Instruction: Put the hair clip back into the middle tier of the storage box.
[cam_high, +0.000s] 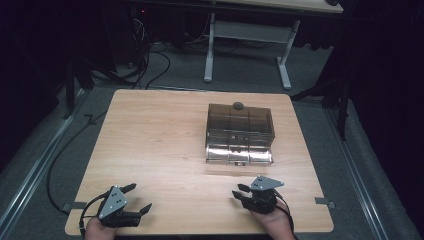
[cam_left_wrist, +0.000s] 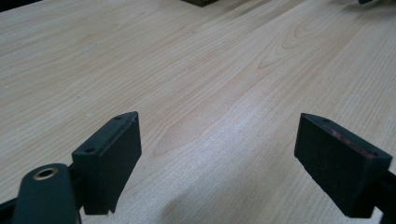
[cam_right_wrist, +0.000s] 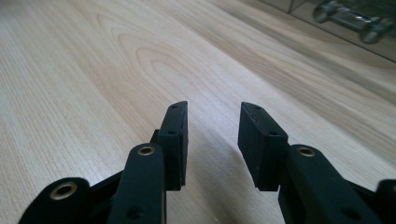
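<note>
Smoky plastic box (cam_high: 240, 132) sits beyond the right gripper (cam_high: 243, 192), jaws narrowly apart, holding nothing; left gripper (cam_high: 139, 199) gapes wide over bare table (cam_high: 150, 130).

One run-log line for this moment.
left gripper: open, empty | right gripper: open, empty | smoky clear box: lid closed, untouched | both near table front edge

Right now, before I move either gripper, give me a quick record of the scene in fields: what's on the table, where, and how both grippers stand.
table: light wood, bare around both grippers
box: smoky see-through plastic with a lid, right of centre, dark knob on top
box front: shiny metal latch bar facing the person
left gripper: near left edge, jaws wide apart, nothing between them
right gripper: near edge in front of the box, jaws partly open, nothing between them
contact: neither gripper touches the box
</note>
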